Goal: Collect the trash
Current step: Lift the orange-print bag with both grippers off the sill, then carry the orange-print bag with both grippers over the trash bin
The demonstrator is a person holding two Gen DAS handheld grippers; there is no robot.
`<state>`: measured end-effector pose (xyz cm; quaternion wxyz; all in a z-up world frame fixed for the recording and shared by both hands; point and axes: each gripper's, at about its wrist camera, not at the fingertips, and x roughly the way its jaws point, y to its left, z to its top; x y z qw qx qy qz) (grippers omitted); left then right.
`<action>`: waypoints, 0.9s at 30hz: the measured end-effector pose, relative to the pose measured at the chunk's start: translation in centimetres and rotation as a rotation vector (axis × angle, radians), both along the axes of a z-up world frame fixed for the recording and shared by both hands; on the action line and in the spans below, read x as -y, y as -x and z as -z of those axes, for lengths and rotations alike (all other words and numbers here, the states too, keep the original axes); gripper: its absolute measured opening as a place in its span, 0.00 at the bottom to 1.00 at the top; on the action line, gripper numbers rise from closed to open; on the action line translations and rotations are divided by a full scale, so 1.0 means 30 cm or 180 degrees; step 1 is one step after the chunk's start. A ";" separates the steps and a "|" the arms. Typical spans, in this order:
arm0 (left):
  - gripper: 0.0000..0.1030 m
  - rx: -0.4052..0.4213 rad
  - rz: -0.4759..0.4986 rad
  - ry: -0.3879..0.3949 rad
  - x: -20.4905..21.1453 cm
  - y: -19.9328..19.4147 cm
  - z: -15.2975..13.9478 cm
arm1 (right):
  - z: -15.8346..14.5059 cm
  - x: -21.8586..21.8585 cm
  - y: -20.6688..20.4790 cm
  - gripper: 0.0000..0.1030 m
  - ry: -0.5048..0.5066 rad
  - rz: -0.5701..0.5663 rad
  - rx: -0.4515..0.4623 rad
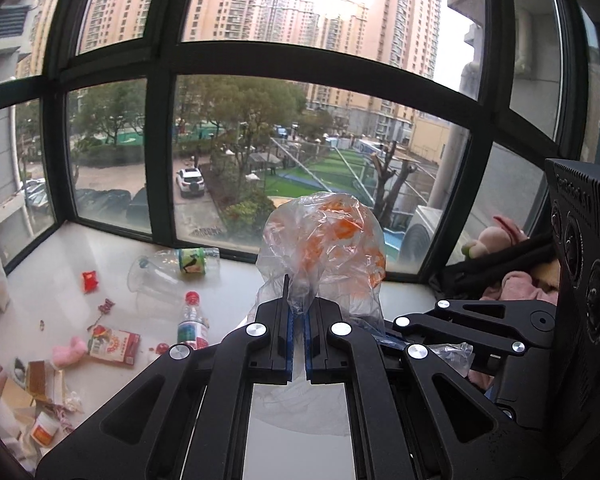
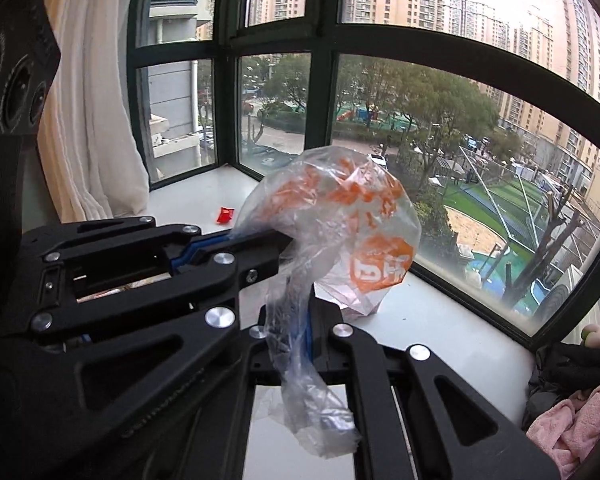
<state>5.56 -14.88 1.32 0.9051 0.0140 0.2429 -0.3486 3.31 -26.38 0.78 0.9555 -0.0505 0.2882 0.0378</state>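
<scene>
Left wrist view, plastic bag upright, pinched by both tools.

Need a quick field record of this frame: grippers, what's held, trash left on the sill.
left gripper: shut on plastic bag
right gripper: shut on the same bag, other edge
bag state: clear with orange print, held up between both grippers, puffed
surface: white window sill
trash on sill: two plastic bottles, clear cup, red wrapper, red carton
not trash: pink cloth at right
</scene>
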 end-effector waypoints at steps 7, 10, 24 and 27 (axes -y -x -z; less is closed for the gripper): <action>0.02 -0.0017 -0.0525 -0.0105 -0.171 0.070 0.006 | 0.010 -0.137 0.051 0.05 -0.0086 -0.0499 -0.0053; 0.02 -0.0032 -0.0723 -0.0100 -0.261 0.084 0.006 | 0.004 -0.229 0.057 0.05 -0.0108 -0.0697 -0.0069; 0.02 -0.0007 -0.1711 -0.0056 -0.913 0.154 -0.012 | -0.023 -0.843 0.060 0.05 -0.0029 -0.1676 -0.0054; 0.02 -0.0003 -0.1833 -0.0077 -1.023 0.165 -0.022 | -0.031 -0.950 0.072 0.05 -0.0038 -0.1781 -0.0048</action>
